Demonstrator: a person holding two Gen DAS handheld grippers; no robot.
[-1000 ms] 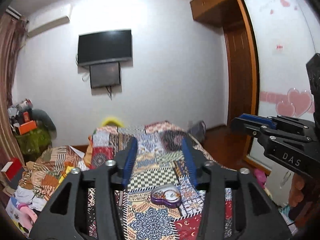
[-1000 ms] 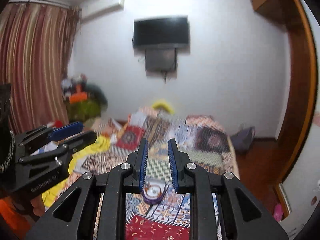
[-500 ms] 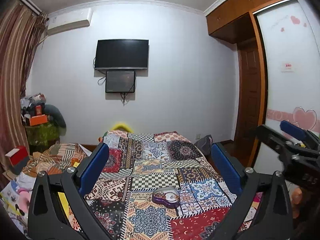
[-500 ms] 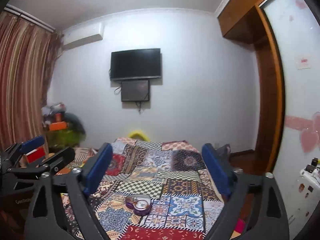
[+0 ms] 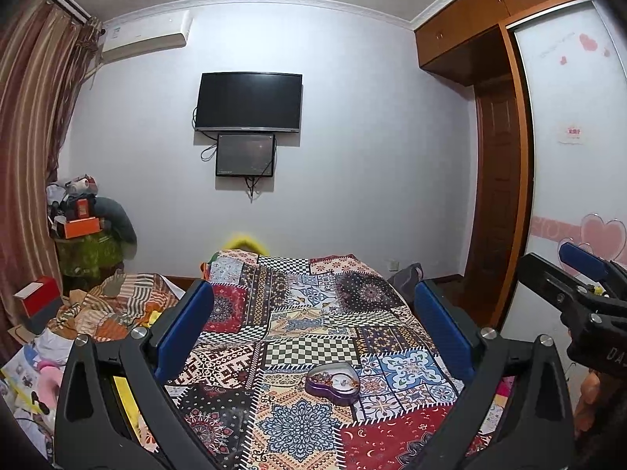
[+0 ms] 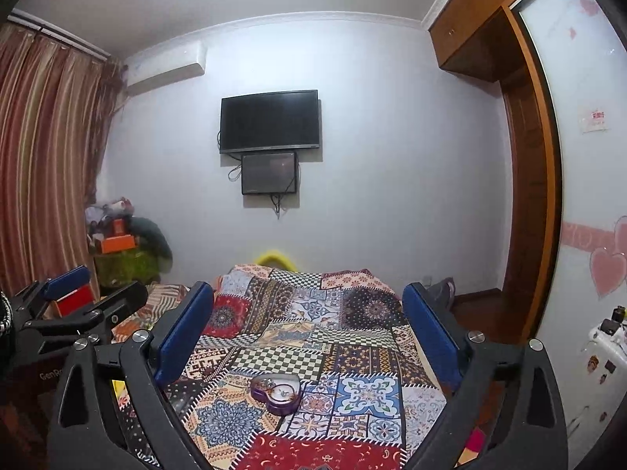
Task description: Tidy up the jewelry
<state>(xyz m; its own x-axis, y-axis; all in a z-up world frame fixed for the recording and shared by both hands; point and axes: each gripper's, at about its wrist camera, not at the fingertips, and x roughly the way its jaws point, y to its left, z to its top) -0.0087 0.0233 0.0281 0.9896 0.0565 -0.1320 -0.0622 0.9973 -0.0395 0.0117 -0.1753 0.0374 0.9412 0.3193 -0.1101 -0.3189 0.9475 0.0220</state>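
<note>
Jewelry sits in the purple heart-shaped box [image 5: 333, 383] on the patchwork bedspread [image 5: 313, 313], and that box lies ahead of both your grippers, touched by neither. Small pieces show inside it, too small to tell apart.

Your left gripper [image 5: 313, 321] has its jaws spread wide with nothing between the blue pads [image 5: 184, 325] but open air; through the gap you look down on the box, low and slightly right of centre. Your right gripper [image 6: 309, 321] is released just as wide and grips nothing; in its view the box [image 6: 276, 387] lies low and a little left of centre. Both point almost level across the bed.

Each tool shows in the other's camera: the right gripper at the right edge of the left view [image 5: 580, 293], the left gripper at the left edge of the right view [image 6: 74, 305]. They stand side by side, well apart.

Nothing lies on the bedspread between your fingers and the box. Left of the bed there is a heap of striped and orange cloth [image 5: 117, 305], a red box [image 5: 39, 293], and a green-covered stand piled with things [image 5: 90, 243] against striped curtains [image 5: 35, 137]. On the far wall hangs a dark television [image 5: 249, 102] with a smaller screen [image 5: 245, 155] under it, and an air conditioner [image 5: 145, 37] above left. A wooden wardrobe [image 5: 497, 196] with a heart-decorated sliding door [image 5: 568, 156] stands to the right.
</note>
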